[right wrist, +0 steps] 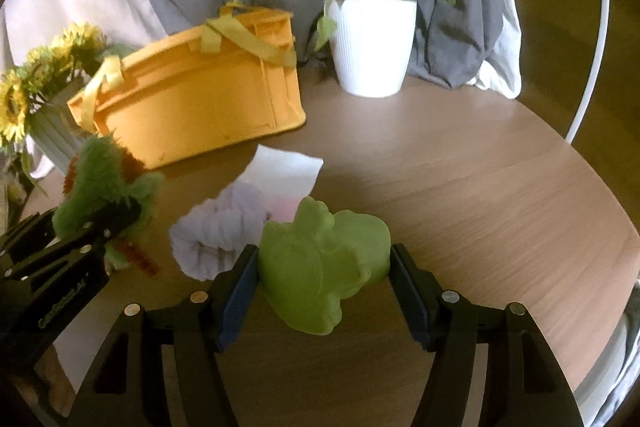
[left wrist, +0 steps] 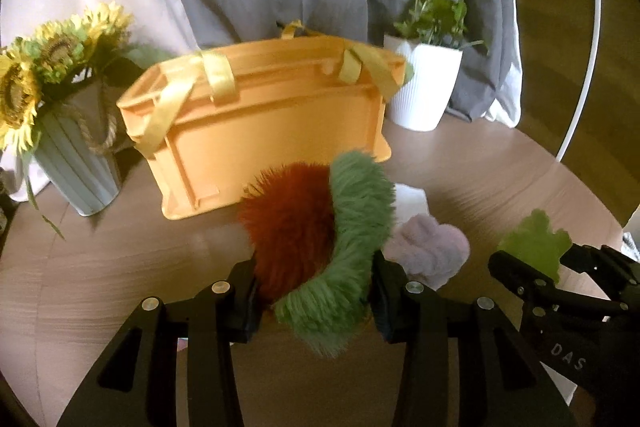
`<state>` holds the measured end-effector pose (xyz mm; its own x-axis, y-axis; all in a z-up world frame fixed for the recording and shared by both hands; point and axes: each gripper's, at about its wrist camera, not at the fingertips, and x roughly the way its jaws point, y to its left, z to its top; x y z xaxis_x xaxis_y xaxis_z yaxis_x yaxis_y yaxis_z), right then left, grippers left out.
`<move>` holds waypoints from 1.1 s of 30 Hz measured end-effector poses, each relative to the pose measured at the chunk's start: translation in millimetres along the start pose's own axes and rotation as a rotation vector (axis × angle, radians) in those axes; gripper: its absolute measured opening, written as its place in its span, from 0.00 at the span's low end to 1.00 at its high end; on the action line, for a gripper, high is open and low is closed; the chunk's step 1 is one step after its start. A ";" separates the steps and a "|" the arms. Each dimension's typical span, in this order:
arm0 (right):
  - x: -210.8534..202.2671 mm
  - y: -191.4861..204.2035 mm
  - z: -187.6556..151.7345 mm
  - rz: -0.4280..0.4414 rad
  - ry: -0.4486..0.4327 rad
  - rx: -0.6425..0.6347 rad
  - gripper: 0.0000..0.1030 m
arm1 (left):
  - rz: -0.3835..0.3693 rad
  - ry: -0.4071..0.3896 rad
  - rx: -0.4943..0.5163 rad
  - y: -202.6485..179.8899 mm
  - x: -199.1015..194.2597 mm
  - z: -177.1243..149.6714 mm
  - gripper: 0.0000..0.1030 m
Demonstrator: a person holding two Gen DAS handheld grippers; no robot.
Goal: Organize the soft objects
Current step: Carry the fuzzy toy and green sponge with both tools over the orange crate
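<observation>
Holding two soft toys above the desk, both jaws clamped.

Left gripper was clamped on the furry red-and-green plush; right gripper on the green squishy toy, near the right of the orange crate. Both looked light and compressible; pile could slip, so gripping mid-body suited. Lilac knotted cloth and white sheet lay between, on the desk.
</observation>
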<state>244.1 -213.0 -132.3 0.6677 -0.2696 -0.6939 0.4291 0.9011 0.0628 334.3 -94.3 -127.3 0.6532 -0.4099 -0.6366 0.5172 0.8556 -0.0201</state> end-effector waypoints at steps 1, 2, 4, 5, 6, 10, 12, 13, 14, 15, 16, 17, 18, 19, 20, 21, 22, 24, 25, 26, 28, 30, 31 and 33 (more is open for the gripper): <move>-3.5 -0.1 1.1 0.006 -0.005 0.003 0.64 | -0.002 -0.009 -0.001 0.1 -4.5 1.5 0.42; -7.2 0.0 3.7 0.012 -0.012 0.005 0.64 | 0.002 -0.020 -0.002 -0.7 -8.9 3.5 0.42; -13.9 0.5 8.0 0.021 -0.027 0.009 0.64 | 0.004 -0.038 -0.005 0.0 -17.9 7.4 0.42; -17.3 0.7 10.3 0.024 -0.036 0.010 0.64 | 0.007 -0.046 -0.008 0.0 -21.5 9.1 0.42; -21.6 1.3 13.0 0.028 -0.048 0.010 0.64 | 0.010 -0.053 -0.010 0.3 -25.7 11.0 0.42; -35.7 3.6 21.9 0.043 -0.082 0.011 0.64 | 0.023 -0.077 -0.018 1.5 -43.0 19.1 0.42; -43.0 4.9 27.7 0.057 -0.099 0.011 0.64 | 0.023 -0.093 -0.026 2.6 -51.5 23.3 0.42; -45.6 5.6 30.2 0.062 -0.106 0.010 0.64 | 0.023 -0.103 -0.034 3.9 -56.0 25.7 0.42; -48.5 6.5 32.6 0.068 -0.115 0.010 0.64 | 0.023 -0.109 -0.037 3.9 -58.6 27.8 0.42; -51.9 7.2 36.5 0.077 -0.124 0.009 0.64 | 0.028 -0.118 -0.041 4.2 -61.4 29.9 0.42; -54.3 7.6 39.4 0.084 -0.131 0.008 0.64 | 0.034 -0.128 -0.046 4.7 -64.9 32.8 0.42; -57.1 8.2 41.9 0.091 -0.138 0.006 0.64 | 0.038 -0.135 -0.049 4.3 -67.1 34.6 0.42; -59.8 9.1 46.2 0.099 -0.148 0.002 0.64 | 0.041 -0.142 -0.052 4.6 -69.3 36.9 0.42; -61.1 9.9 49.2 0.105 -0.154 -0.002 0.64 | 0.044 -0.150 -0.058 5.4 -72.3 39.3 0.42; -63.0 11.0 53.0 0.111 -0.161 -0.007 0.64 | 0.047 -0.159 -0.063 5.8 -75.1 42.3 0.42; -64.8 11.9 56.5 0.116 -0.169 -0.012 0.64 | 0.051 -0.166 -0.067 6.4 -77.3 44.9 0.42; -66.4 12.3 59.9 0.120 -0.177 -0.016 0.64 | 0.055 -0.171 -0.070 6.7 -79.0 46.5 0.42; -70.4 14.3 65.6 0.129 -0.194 -0.022 0.64 | 0.064 -0.183 -0.077 7.9 -83.0 51.6 0.42; -70.4 14.7 69.1 0.133 -0.200 -0.023 0.64 | 0.067 -0.189 -0.080 8.6 -84.9 54.1 0.42; -71.6 15.2 73.0 0.141 -0.208 -0.024 0.64 | 0.069 -0.195 -0.082 9.2 -86.4 55.6 0.42; -73.1 16.2 79.0 0.150 -0.222 -0.024 0.64 | 0.077 -0.211 -0.088 10.7 -90.1 60.1 0.42; -75.3 17.9 84.8 0.159 -0.241 -0.035 0.64 | 0.088 -0.222 -0.090 11.9 -92.0 63.9 0.42; -76.2 19.0 88.2 0.164 -0.250 -0.039 0.64 | 0.094 -0.229 -0.091 12.9 -93.2 66.9 0.42; -77.2 20.9 94.0 0.177 -0.263 -0.043 0.64 | 0.103 -0.238 -0.092 14.6 -94.1 71.5 0.42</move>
<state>258.7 -205.3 -10.0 0.8665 -0.1814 -0.4650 0.2703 0.9537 0.1316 319.9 -65.8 -12.6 0.8172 -0.3727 -0.4397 0.3959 0.9173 -0.0417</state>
